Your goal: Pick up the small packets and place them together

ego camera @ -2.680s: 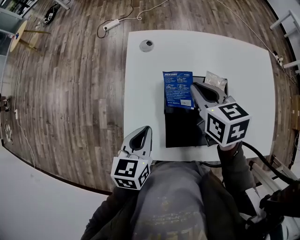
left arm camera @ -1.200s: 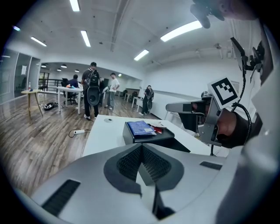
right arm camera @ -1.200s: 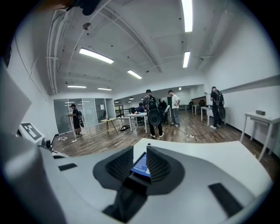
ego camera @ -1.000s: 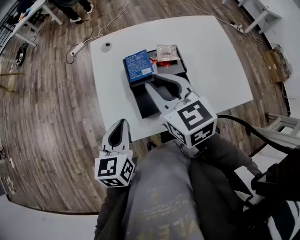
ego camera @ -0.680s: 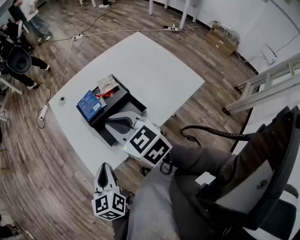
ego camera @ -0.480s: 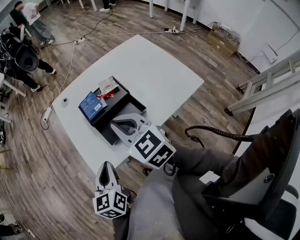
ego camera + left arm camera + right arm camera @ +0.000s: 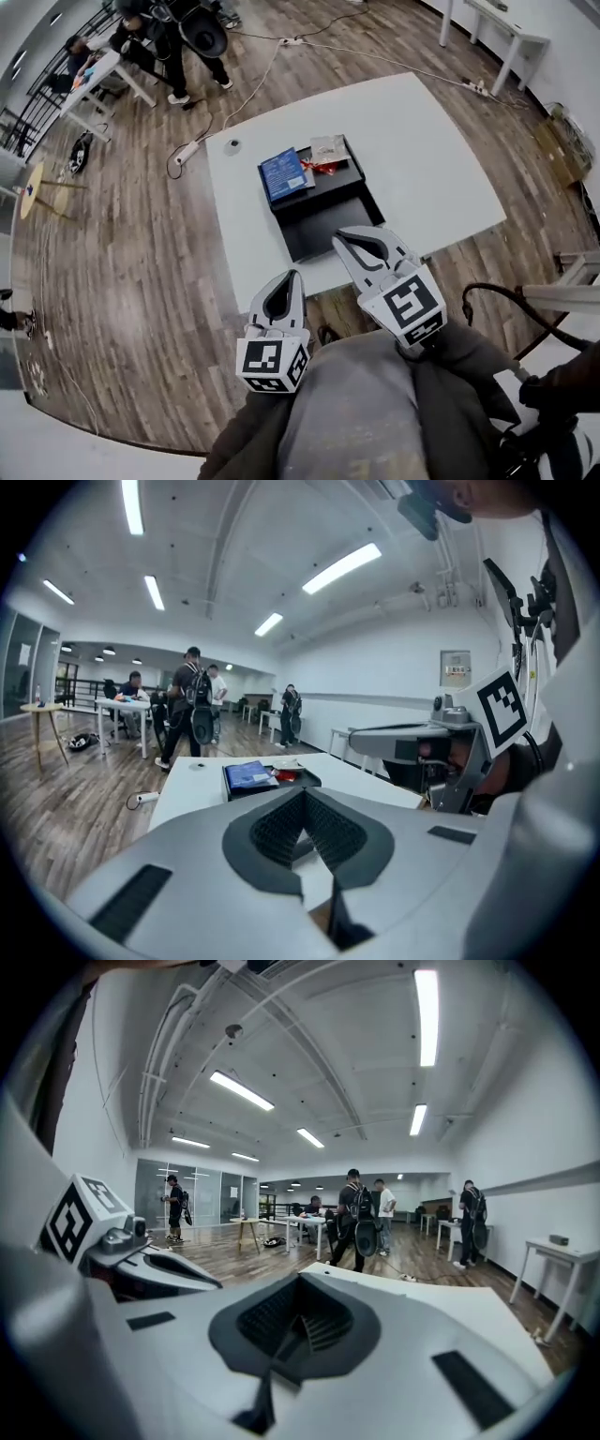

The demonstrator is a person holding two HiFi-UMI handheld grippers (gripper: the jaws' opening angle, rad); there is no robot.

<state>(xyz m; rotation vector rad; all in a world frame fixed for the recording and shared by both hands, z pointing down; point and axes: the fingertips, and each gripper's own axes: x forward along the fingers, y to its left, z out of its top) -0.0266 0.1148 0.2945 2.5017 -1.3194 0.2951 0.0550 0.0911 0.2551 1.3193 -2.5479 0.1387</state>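
Two grippers, both empty, held by the white table's [image 7: 422,141] near edge.
Jaws of the left gripper [image 7: 283,284] are together; those of the right gripper [image 7: 364,246] have just closed on nothing. A blue printed packet [image 7: 284,174] and a clear red-filled packet [image 7: 328,150] lie side by side at the far end of the black rectangular tray [image 7: 330,214]; their print is unreadable.

I see a blue packet [image 7: 284,174] lying flat across the far left corner of the black tray [image 7: 328,211]. Just beside it, a pale packet [image 7: 329,150] rests partly over a small red packet [image 7: 318,167].
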